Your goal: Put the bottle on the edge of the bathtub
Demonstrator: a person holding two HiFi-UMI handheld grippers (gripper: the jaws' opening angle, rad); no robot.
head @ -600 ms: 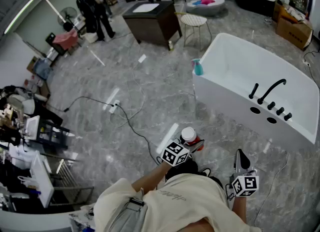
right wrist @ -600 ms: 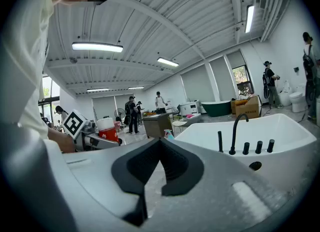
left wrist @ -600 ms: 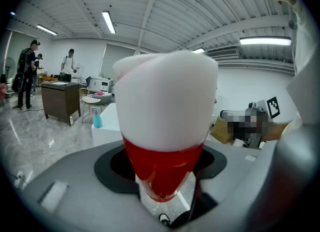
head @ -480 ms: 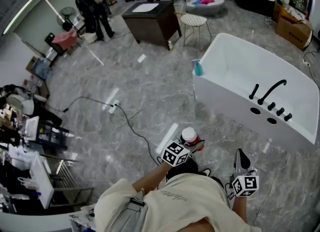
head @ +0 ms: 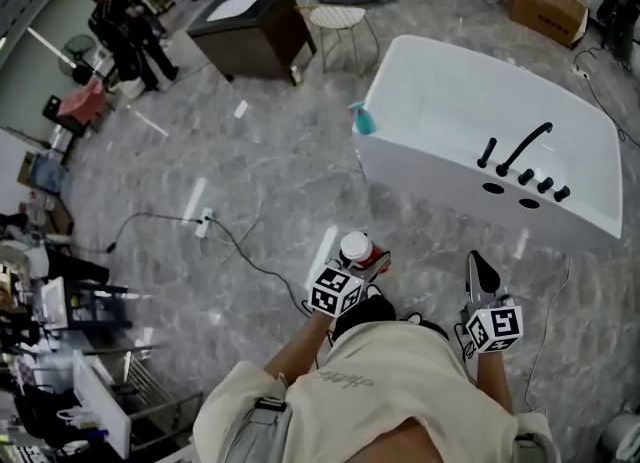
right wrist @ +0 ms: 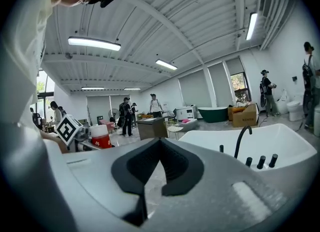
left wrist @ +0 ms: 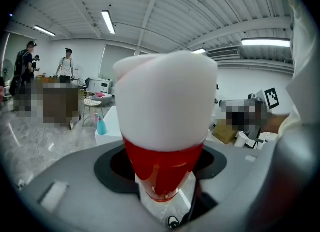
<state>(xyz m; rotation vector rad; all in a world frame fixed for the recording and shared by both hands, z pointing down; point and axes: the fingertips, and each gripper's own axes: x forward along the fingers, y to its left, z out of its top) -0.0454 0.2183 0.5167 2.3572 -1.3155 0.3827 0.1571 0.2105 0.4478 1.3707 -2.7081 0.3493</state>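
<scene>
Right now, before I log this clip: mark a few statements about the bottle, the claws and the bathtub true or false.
1. The left claw grips the red bottle with the white cap. True.
2. The bottle stands on the bathtub edge. False: it is carried above the floor, short of the tub.
3. The right claw is shut and empty. True.
4. The faucet is chrome. False: it is black.

One white freestanding bathtub (head: 440,196), one white-capped red bottle (head: 356,249), one teal spray bottle (head: 363,121), one dark brown wooden cabinet (head: 250,31), one round white stool (head: 338,18).
</scene>
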